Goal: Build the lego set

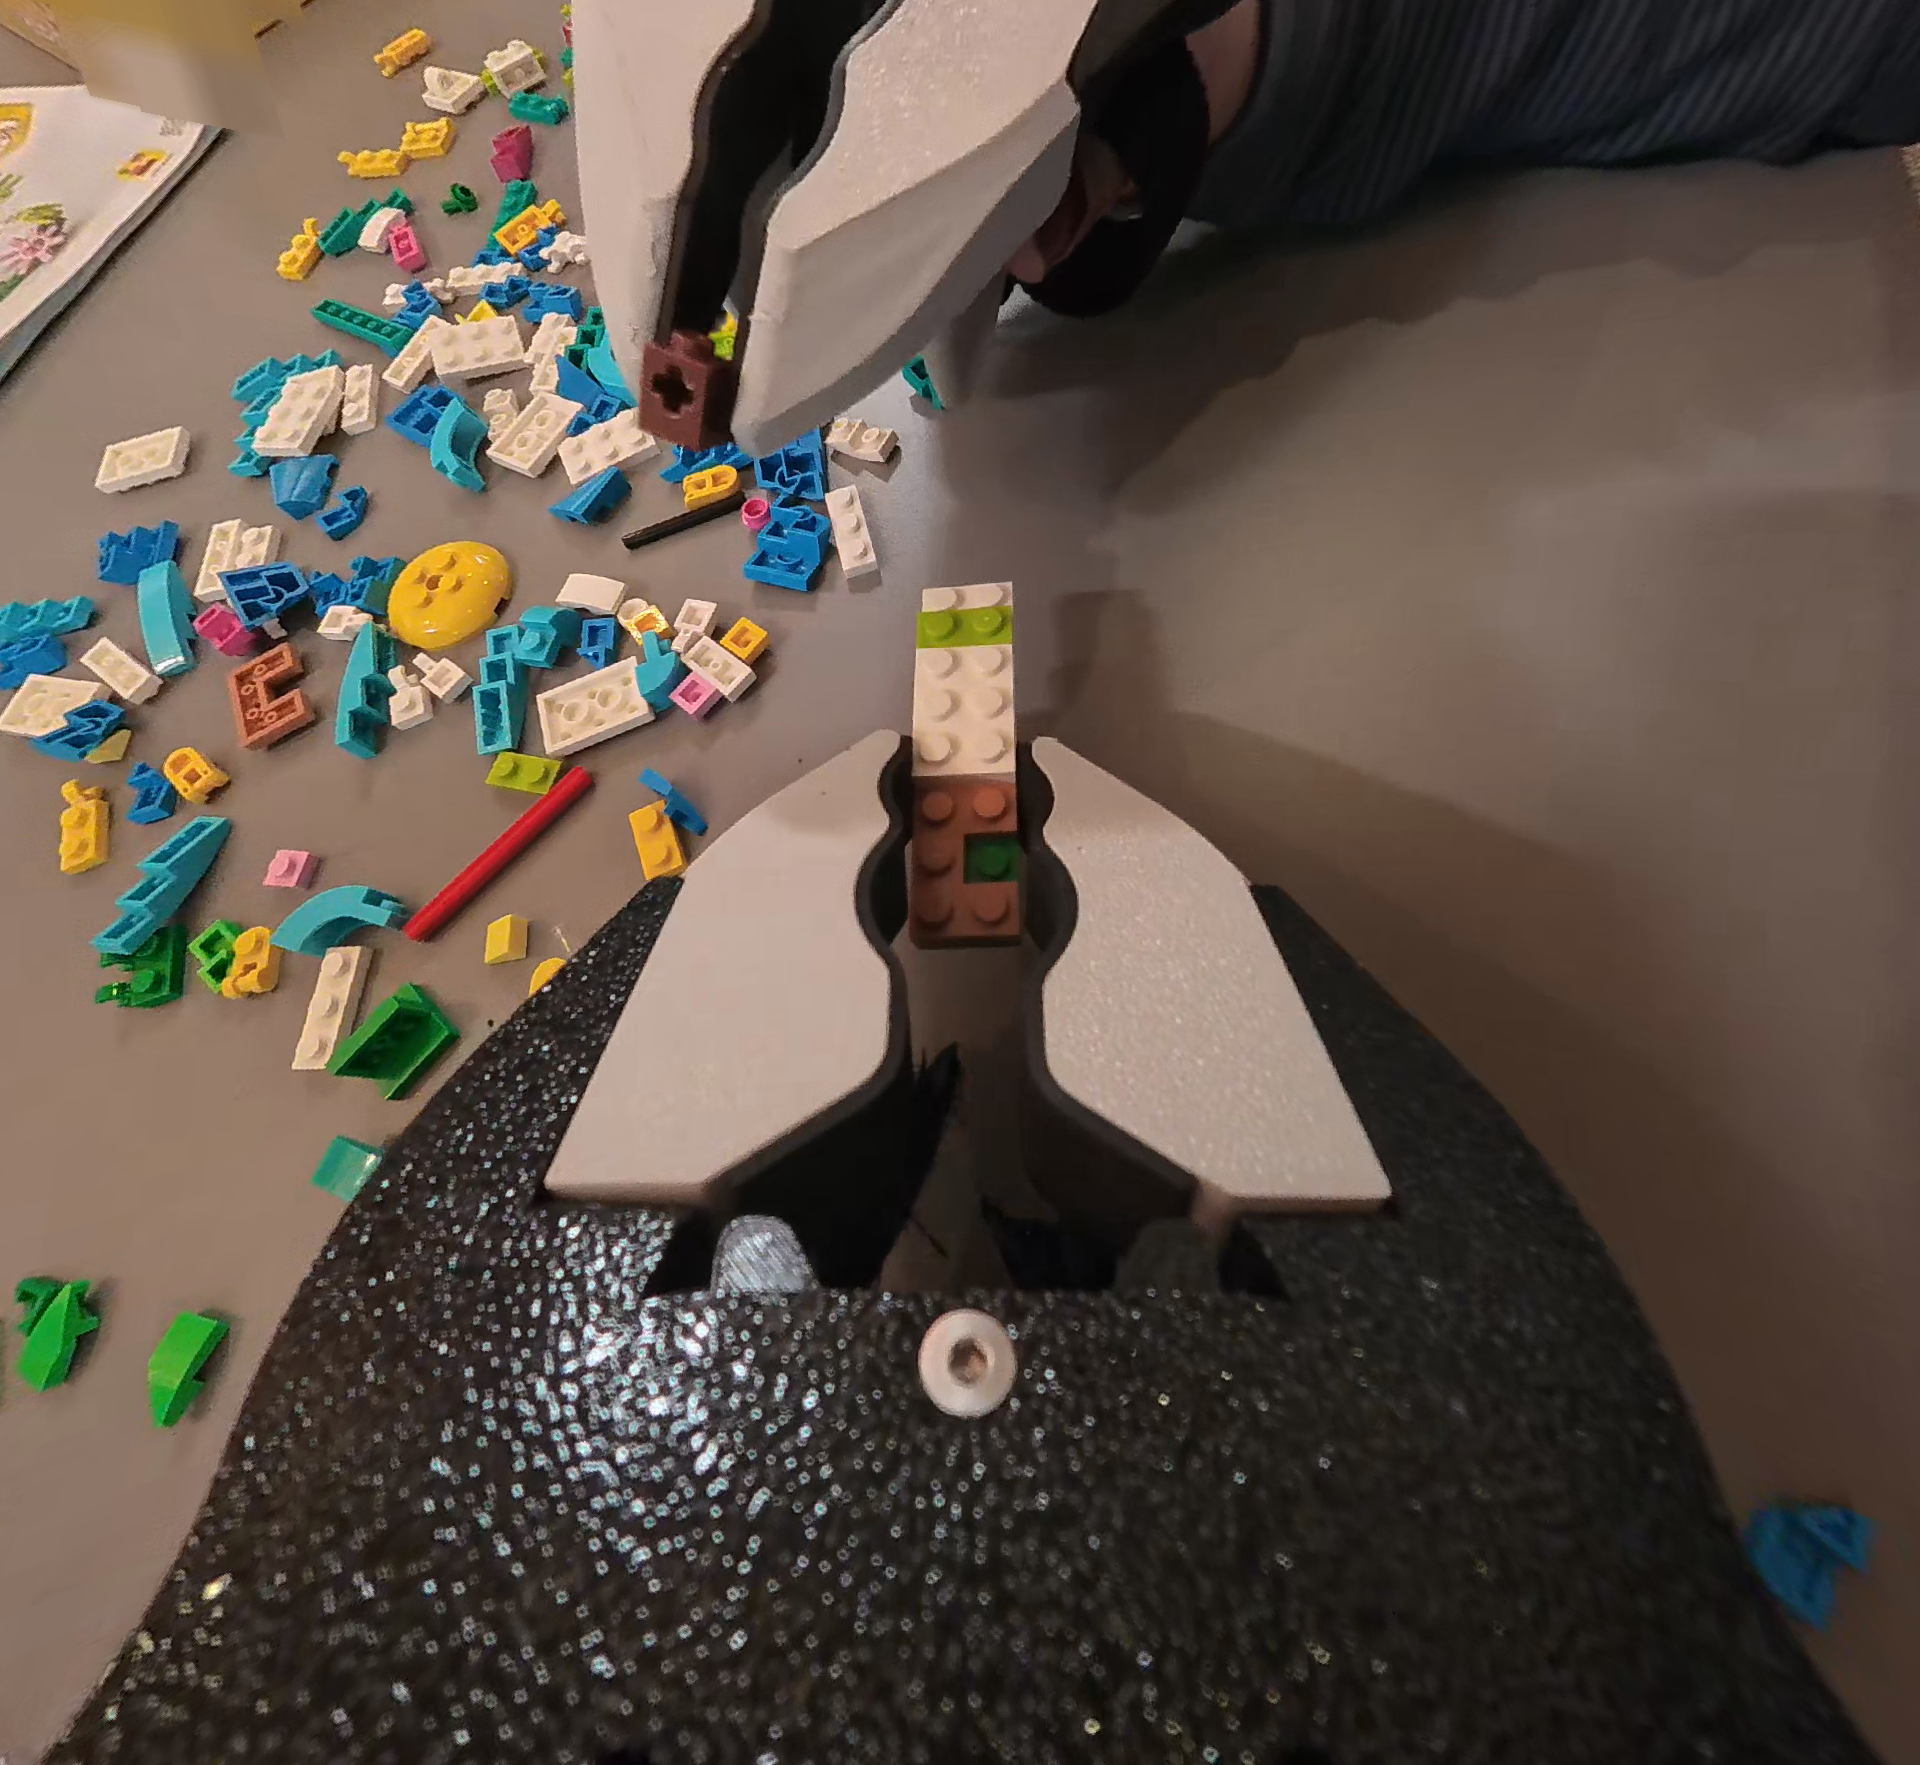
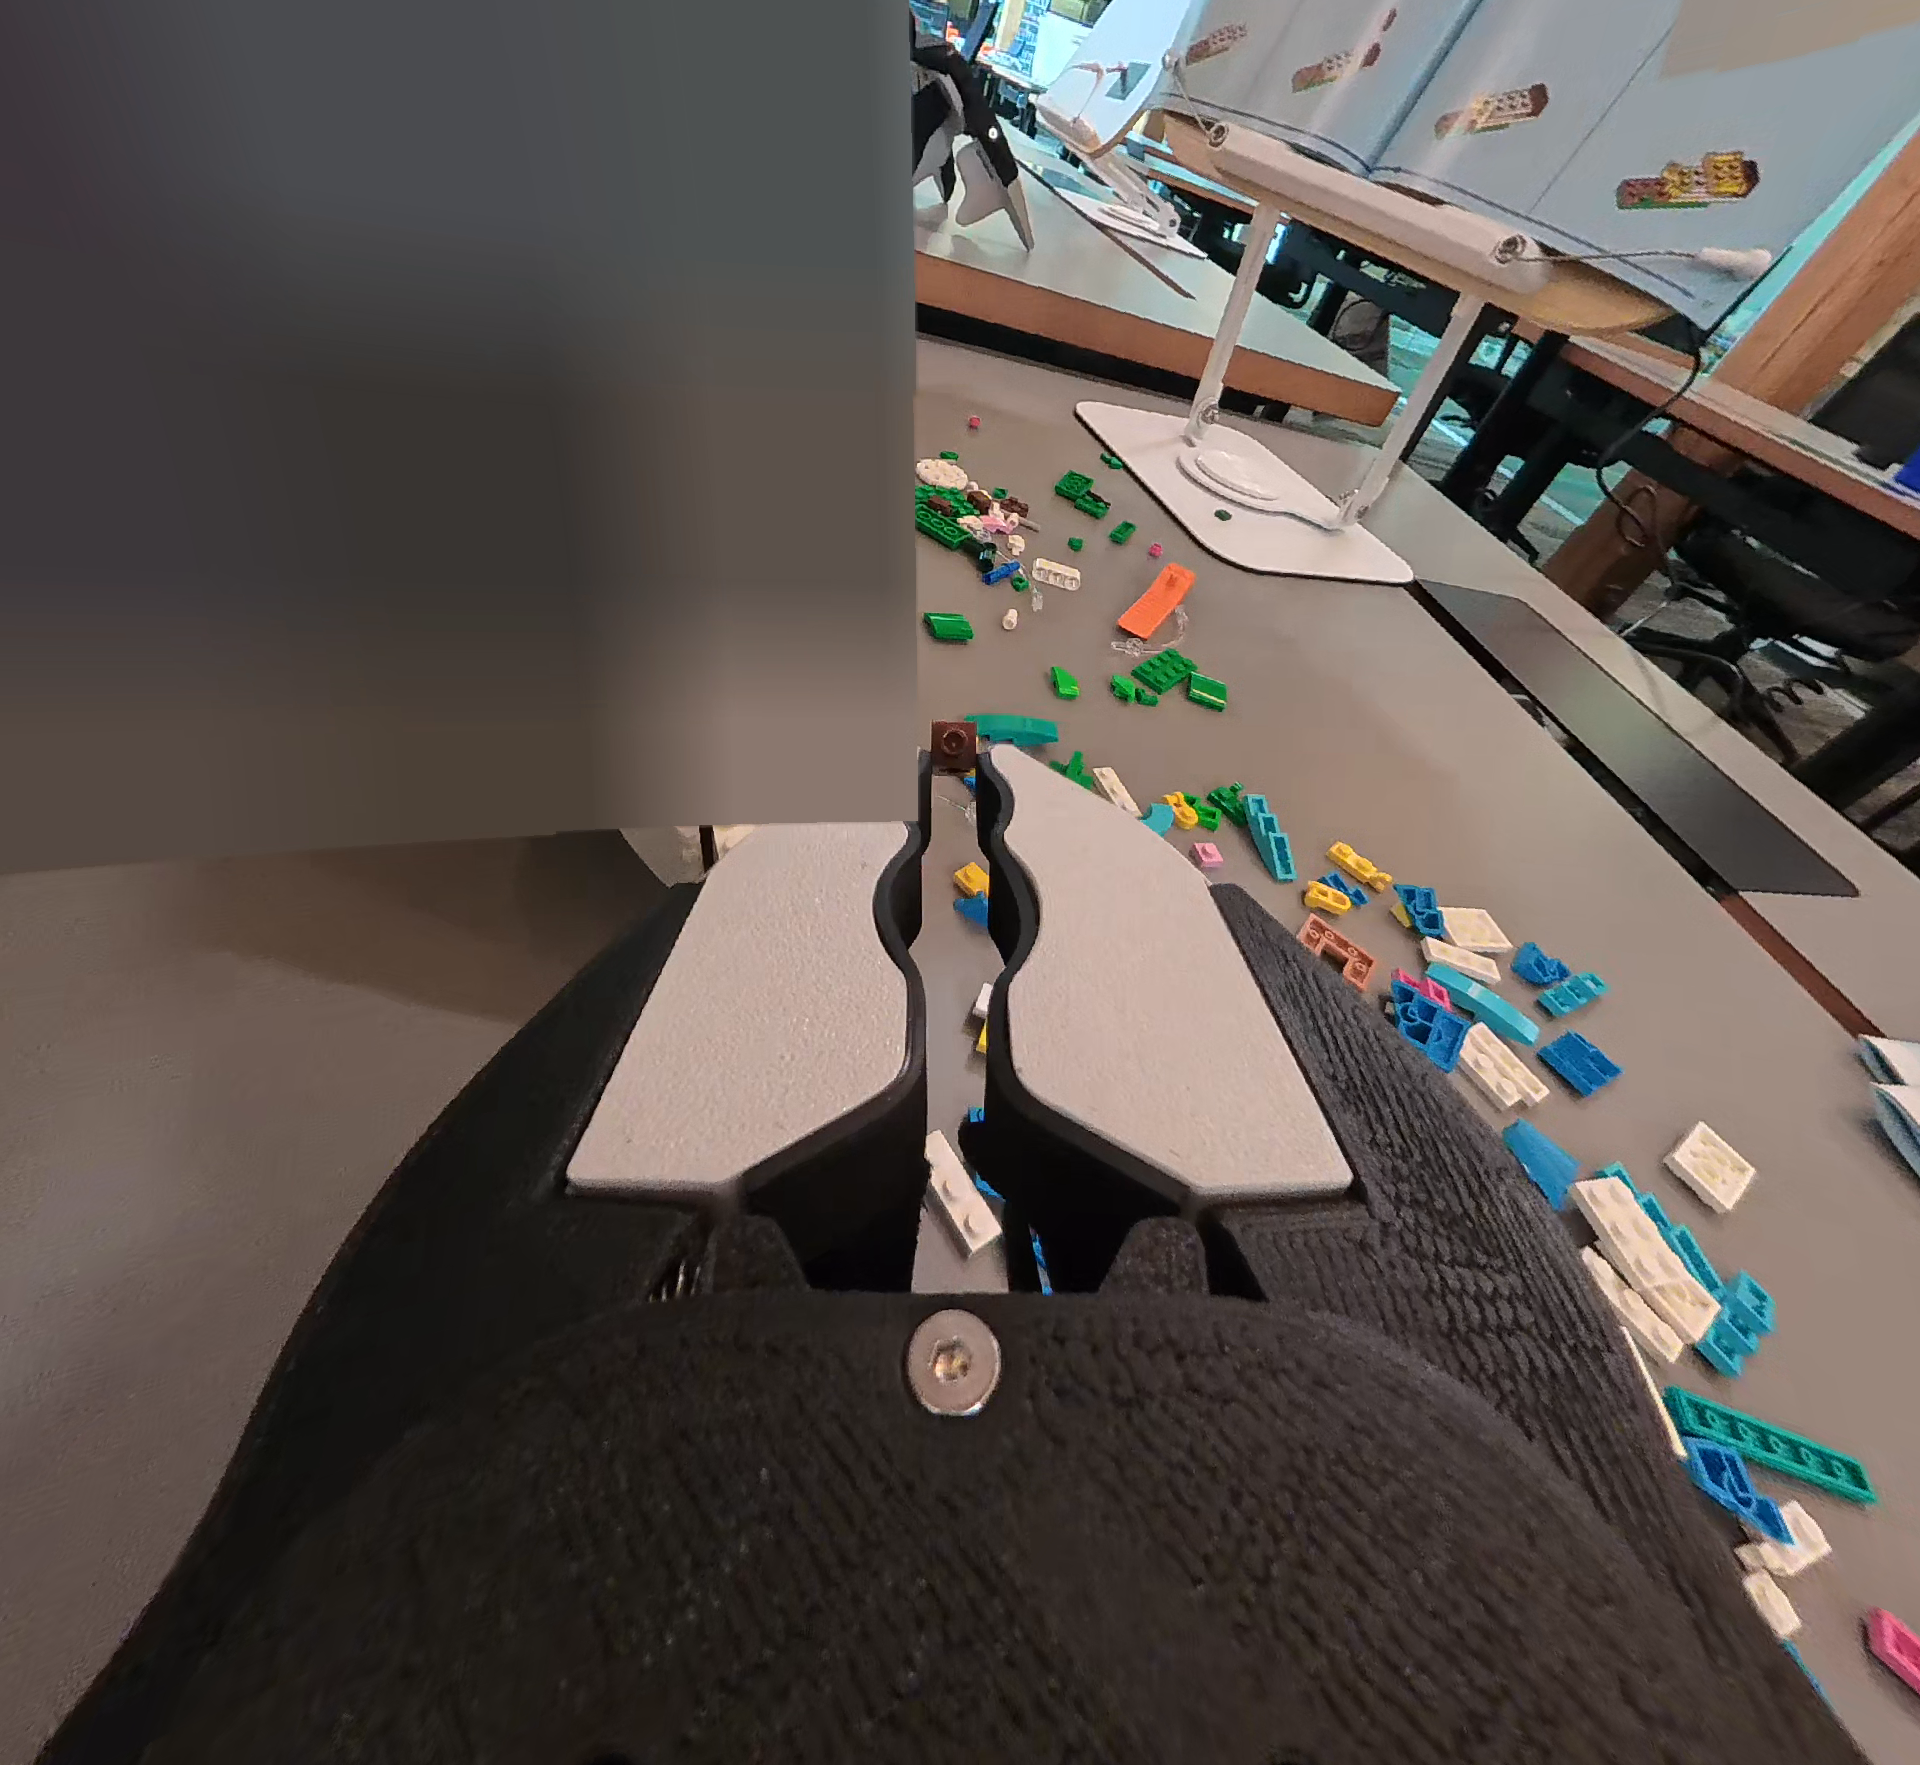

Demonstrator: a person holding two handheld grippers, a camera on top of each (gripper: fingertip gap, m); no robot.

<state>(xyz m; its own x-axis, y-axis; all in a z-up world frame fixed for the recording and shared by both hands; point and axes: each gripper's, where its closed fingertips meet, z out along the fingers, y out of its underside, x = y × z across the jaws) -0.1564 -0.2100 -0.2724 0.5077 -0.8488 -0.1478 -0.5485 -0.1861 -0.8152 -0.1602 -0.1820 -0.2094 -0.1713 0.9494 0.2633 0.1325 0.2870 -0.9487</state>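
Note:
My left gripper [image 1: 966,759] is shut on a long flat lego assembly [image 1: 966,707]. The assembly has a brown plate with a small green piece at the near end, then white plates and a lime strip at the far end. It lies flat on the grey table [image 1: 1455,624]. My right gripper [image 2: 954,759] is shut on a small dark brown brick [image 2: 953,745] at its fingertips. In the left wrist view the right gripper [image 1: 696,385] hangs above the loose pile, holding that brown brick [image 1: 681,385], up and left of the assembly's far end.
Many loose bricks [image 1: 416,572], blue, white, yellow, teal and green, cover the table's left part, with a yellow dome [image 1: 449,593] and a red rod [image 1: 499,853]. An instruction booklet [image 1: 73,198] lies far left. A stand with open instructions [image 2: 1455,105] and an orange tool [image 2: 1155,598] sit farther off. A person's sleeve [image 1: 1558,1] is behind the right gripper. The left gripper's tips are roughly 7 cm from the right gripper's. It is some 9 cm from my left tips to the red rod [image 1: 499,853].

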